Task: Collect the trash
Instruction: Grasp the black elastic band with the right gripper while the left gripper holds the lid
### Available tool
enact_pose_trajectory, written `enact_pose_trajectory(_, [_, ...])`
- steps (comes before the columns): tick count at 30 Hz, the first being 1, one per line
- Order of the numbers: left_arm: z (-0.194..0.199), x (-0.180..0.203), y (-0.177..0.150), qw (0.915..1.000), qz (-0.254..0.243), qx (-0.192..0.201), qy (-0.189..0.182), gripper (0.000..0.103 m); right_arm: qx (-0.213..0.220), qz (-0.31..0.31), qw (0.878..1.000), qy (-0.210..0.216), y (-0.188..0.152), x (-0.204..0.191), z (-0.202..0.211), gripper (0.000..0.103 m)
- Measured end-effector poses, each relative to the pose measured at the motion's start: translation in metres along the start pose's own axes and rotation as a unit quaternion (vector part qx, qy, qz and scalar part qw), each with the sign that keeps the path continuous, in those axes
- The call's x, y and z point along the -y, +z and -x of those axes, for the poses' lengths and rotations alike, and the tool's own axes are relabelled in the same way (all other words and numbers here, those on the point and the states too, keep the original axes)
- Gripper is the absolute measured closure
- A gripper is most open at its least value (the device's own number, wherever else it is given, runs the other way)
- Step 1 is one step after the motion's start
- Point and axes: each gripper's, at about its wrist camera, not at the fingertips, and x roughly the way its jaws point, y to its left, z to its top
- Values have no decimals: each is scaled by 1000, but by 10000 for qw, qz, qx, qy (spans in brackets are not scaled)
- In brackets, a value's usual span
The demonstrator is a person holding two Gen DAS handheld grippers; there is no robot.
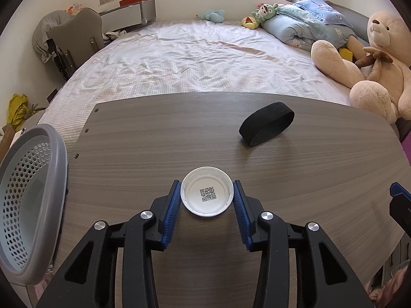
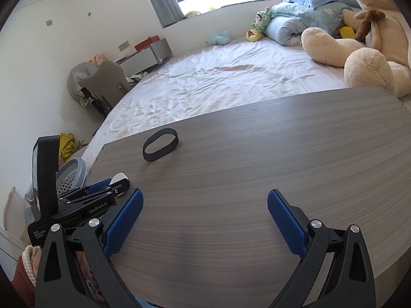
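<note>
A white plastic lid (image 1: 207, 192), hollow side up with a QR code printed inside, lies on the wooden table (image 1: 143, 138) near its front edge. My left gripper (image 1: 207, 182) is shut on it, the blue pads (image 1: 172, 200) touching its rim on both sides. The right wrist view shows that gripper (image 2: 113, 187) from the side, with a sliver of the lid (image 2: 119, 177) between its fingers. A black elastic band (image 1: 267, 124) stands on edge farther back on the table. My right gripper (image 2: 205, 194) is open over bare wood with nothing between its fingers.
A grey perforated basket (image 1: 60, 159) stands off the table's left edge. Behind the table is a bed (image 1: 195, 59) with a large teddy bear (image 1: 380, 59), pillows and small plush toys. A chair (image 1: 77, 38) stands left of the bed.
</note>
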Motion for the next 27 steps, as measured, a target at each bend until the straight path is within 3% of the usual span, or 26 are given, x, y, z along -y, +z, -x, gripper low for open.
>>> enact_pose_trajectory(6, [20, -19, 1, 9993, 66, 285, 253, 64, -28, 477, 9987, 175, 20, -24, -26, 7])
enact_pose_trajectory(12, [33, -39, 2, 9984, 204, 423, 315, 64, -324, 847, 9955, 291, 39, -44, -69, 7])
enact_pose_trajectory(27, [38, -61, 5, 9973, 471, 474, 313, 64, -816, 1592, 9836, -227, 54, -83, -138, 8])
